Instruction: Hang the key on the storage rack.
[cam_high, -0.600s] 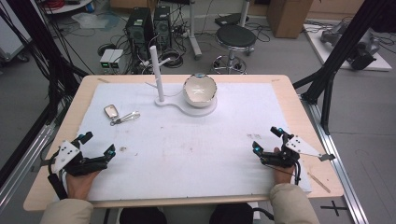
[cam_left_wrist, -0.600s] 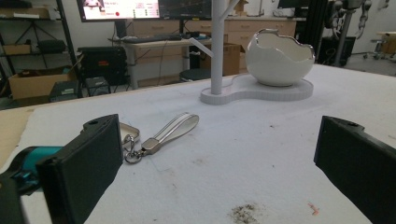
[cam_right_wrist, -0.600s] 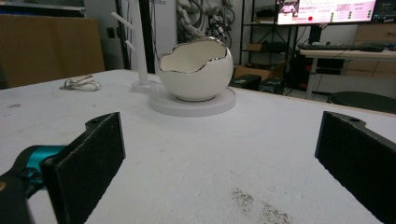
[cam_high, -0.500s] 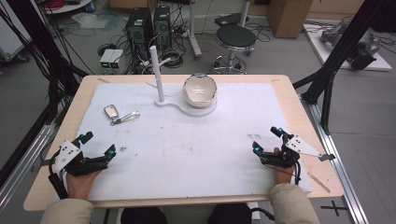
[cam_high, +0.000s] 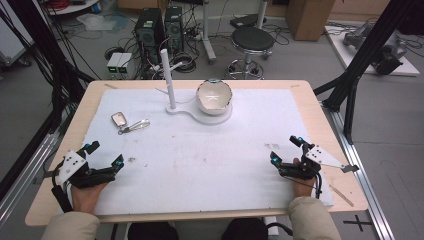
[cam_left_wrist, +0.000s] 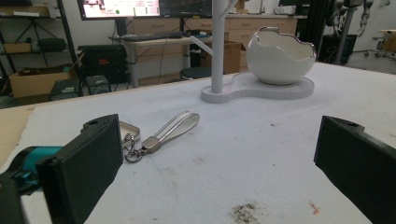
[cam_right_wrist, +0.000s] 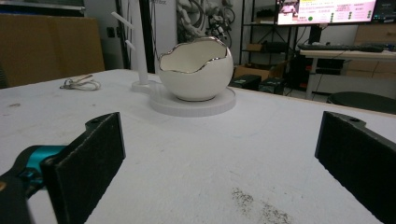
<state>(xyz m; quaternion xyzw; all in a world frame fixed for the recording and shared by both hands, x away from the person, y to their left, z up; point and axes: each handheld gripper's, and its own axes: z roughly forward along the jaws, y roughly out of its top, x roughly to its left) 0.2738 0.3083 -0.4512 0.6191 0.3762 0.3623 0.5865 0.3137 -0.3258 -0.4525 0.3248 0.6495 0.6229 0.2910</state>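
Left claw (cam_high: 102, 154) and right claw (cam_high: 285, 148), each held in a hand near the front corners of the white-covered surface (cam_high: 210, 165), both with jaws spread wide and holding nothing. At the far centre, an eggshell-shaped white bowl (cam_high: 214, 96) sits on a white base (cam_high: 200, 114) beside an upright post (cam_high: 169, 79). A key fob (cam_high: 118, 119) with strap lies far left.

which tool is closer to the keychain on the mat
Left. The left tool sits at the near left edge of the mat, just short of the keychain. The right tool rests at the near right edge, across the mat from it.
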